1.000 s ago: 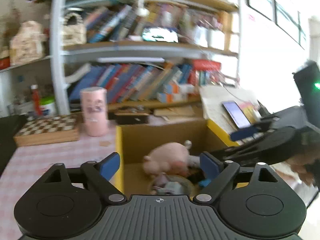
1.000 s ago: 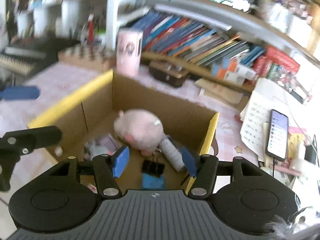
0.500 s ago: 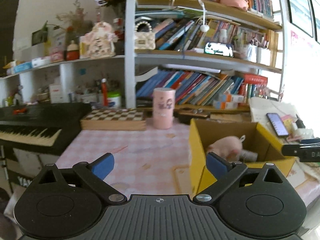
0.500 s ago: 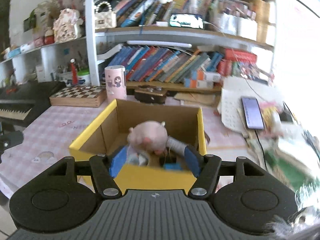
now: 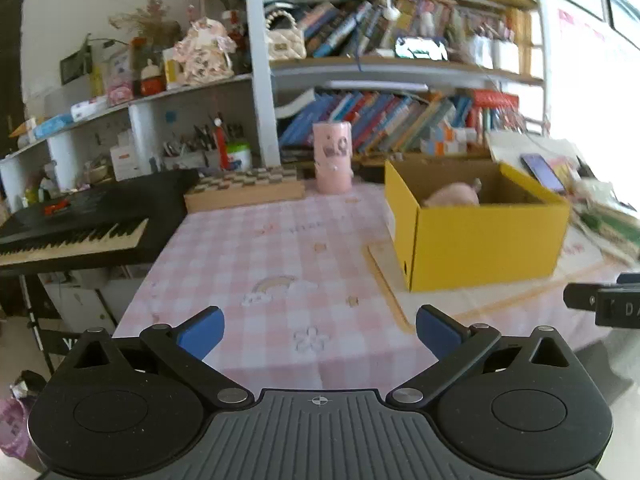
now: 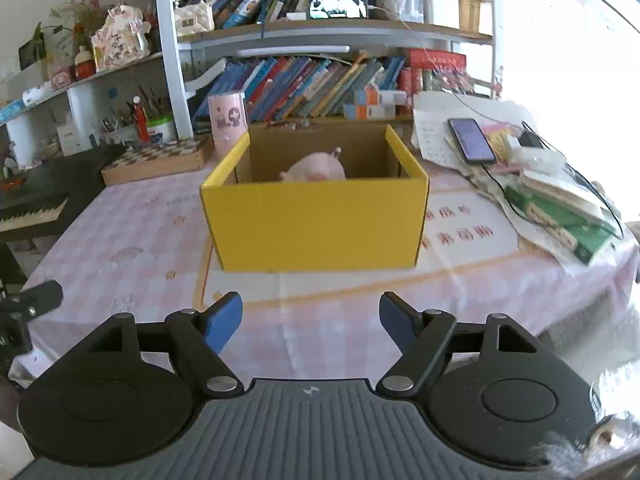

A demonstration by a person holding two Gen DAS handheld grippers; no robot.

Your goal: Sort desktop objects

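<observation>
Both hand-held claws have drawn back from the yellow box [image 6: 316,224] to the near edge of the table [image 5: 256,264], where a second ago they were right over the open top looking down inside. From the right claw's view the box now stands square ahead in the middle of the pink checked tablecloth; from the left claw's view it sits off to the right. The pink soft toy [image 6: 316,168] lies inside the box, its rounded back just showing above the front wall, and the smaller items seen in the box earlier are now hidden by that wall. The cloth in front of the box is bare of loose objects, so I judge the sorting to be finished or very nearly so. A pink cylinder [image 5: 332,156] and a chessboard [image 5: 244,188] stand at the back by the bookshelf, a phone [image 6: 470,140] lies on papers to the right. The left claw [image 5: 320,330] is spread wide and holds nothing. The right claw [image 6: 310,318] is opening, also with nothing between its blue tips.
</observation>
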